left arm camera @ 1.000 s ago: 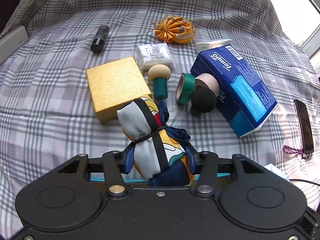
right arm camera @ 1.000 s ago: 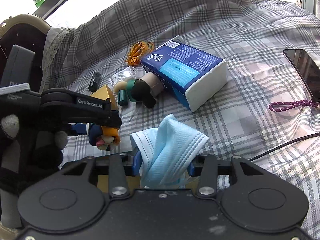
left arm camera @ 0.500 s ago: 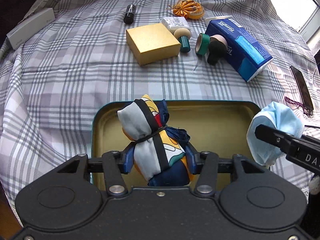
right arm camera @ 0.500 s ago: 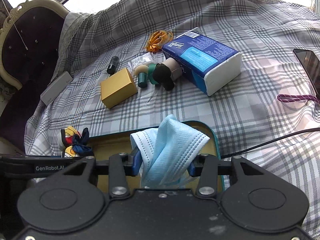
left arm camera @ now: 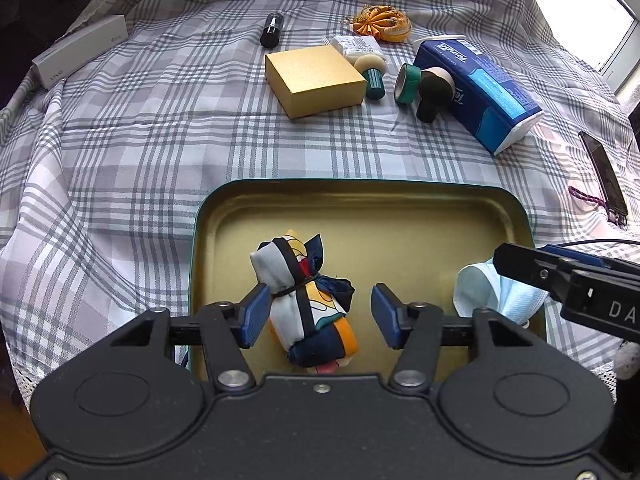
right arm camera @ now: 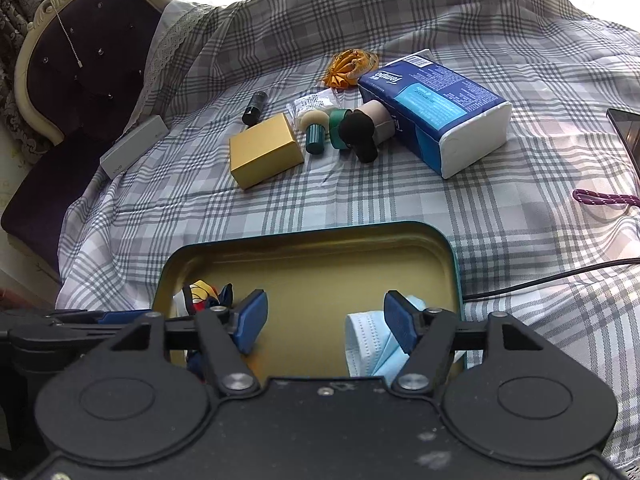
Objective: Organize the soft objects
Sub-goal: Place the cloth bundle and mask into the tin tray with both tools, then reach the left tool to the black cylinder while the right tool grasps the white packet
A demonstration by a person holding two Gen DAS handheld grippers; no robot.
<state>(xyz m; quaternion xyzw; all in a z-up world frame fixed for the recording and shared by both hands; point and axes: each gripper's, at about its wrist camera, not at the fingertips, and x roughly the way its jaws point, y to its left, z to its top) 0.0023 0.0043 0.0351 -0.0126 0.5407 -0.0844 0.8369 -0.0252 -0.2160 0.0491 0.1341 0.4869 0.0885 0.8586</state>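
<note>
The black body of each gripper fills the lower part of its own view and hides the near edge of the tin tray (left arm camera: 516,208), so how far the tray reaches toward the cameras cannot be made out. In the right wrist view the knotted scarf bundle (right arm camera: 206,292) shows only as a scrap of colour behind the other gripper's arm, and the blue face mask (right arm camera: 370,344) is partly covered by the right-hand finger pad. The phone (left arm camera: 604,172) is cut off at the frame edge in the right wrist view. The left gripper (left arm camera: 316,314) stands wide open, with the scarf bundle (left arm camera: 306,300) lying on the tray floor between its pads (the left pad looks close to or against the cloth, the right pad clearly apart from it). The right gripper (right arm camera: 324,326) is likewise spread wide and grips nothing; the mask lies in the tray's right near corner, by its right pad. Farther back on the checked cloth (left arm camera: 140,132) sit a gold box (left arm camera: 316,76), a tissue pack (left arm camera: 480,92) and several small items.
</note>
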